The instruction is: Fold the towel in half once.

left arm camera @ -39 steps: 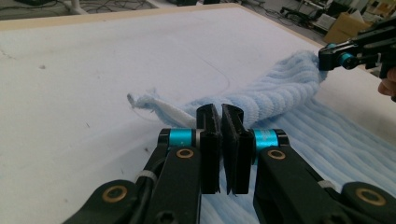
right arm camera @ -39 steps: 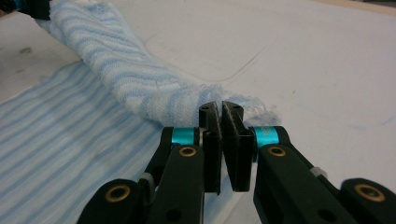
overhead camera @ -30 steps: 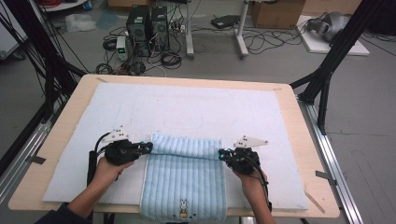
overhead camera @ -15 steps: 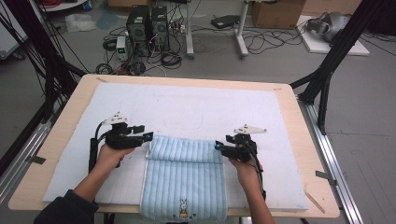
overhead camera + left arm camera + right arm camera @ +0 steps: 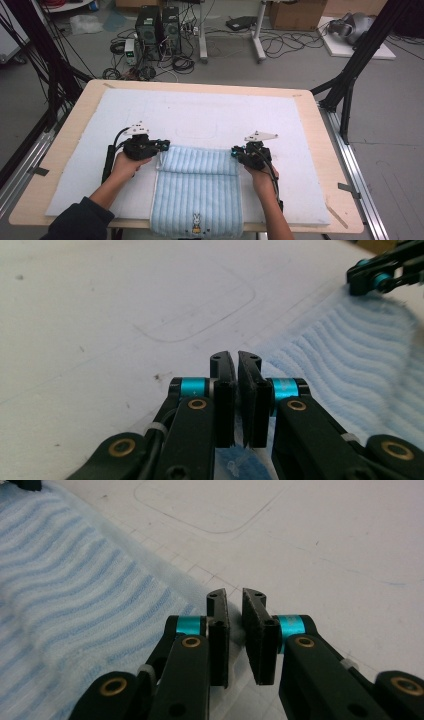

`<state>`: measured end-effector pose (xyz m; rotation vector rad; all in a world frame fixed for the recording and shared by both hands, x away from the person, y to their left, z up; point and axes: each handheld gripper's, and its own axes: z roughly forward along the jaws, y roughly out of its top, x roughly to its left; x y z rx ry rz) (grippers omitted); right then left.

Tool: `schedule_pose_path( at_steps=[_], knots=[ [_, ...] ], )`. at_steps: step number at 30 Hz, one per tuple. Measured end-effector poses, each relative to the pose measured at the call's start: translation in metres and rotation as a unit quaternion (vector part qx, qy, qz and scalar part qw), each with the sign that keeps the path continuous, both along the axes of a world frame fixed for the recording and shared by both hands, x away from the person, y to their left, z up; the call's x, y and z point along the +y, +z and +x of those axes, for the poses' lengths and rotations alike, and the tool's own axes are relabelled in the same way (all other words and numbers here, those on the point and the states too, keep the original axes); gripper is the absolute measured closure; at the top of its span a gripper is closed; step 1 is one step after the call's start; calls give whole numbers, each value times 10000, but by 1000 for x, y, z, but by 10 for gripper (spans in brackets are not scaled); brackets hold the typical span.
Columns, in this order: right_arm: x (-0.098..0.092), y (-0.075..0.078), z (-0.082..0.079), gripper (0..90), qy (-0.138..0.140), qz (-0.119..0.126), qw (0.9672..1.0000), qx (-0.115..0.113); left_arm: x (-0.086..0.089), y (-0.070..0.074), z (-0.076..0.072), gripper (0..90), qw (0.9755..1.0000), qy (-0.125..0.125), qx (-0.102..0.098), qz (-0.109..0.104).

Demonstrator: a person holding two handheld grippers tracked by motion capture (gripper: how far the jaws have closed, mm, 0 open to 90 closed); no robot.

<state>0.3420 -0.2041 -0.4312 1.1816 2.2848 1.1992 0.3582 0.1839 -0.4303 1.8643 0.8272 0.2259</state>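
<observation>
Since the earlier high view the light-blue striped terry towel (image 5: pixel 197 192) shows a fold rolled a little nearer the person, its folded far edge now lying across the lower middle of the frame, and both hands have drawn back with it. The towel lies low in the centre, its near end with a small rabbit motif (image 5: pixel 196 220) hanging over the table's front edge. The left gripper (image 5: pixel 162 146), a black two-jaw tool with blue collars, sits at the fold's left corner; its jaws have just been closing and now stand nearly together, with towel cloth showing beneath them in the left gripper view, though whether they pinch it I cannot tell. The right gripper (image 5: pixel 236 153) sits at the fold's right corner, its jaws also just closed to a narrow slit, and the towel's edge appears to run between the pads (image 5: pixel 260 630). Under everything lies a white padded mat (image 5: pixel 210 115) on a pale wooden table (image 5: pixel 325 150). Beyond it, at the top of the frame, a grey floor carries black computer towers (image 5: pixel 155 27), tangled cables and cardboard boxes.
</observation>
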Motion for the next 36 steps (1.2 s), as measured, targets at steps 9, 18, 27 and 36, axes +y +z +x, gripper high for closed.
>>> schedule_pose_path(
  at_steps=[9,18,27,36],
  knots=[
    [-7,16,-33,803,205,309,9981,-485,12,12,-46,848,9983,-290,-156,-479],
    [-9,21,-69,793,274,349,9971,-611,12,8,-81,845,9979,-430,-198,-449],
    [-19,21,-111,800,204,431,9965,-690,4,5,-112,845,9960,-742,-156,-464],
    [-22,18,-127,614,105,382,9977,-555,18,6,-103,432,9984,-118,114,-548]
  ],
)
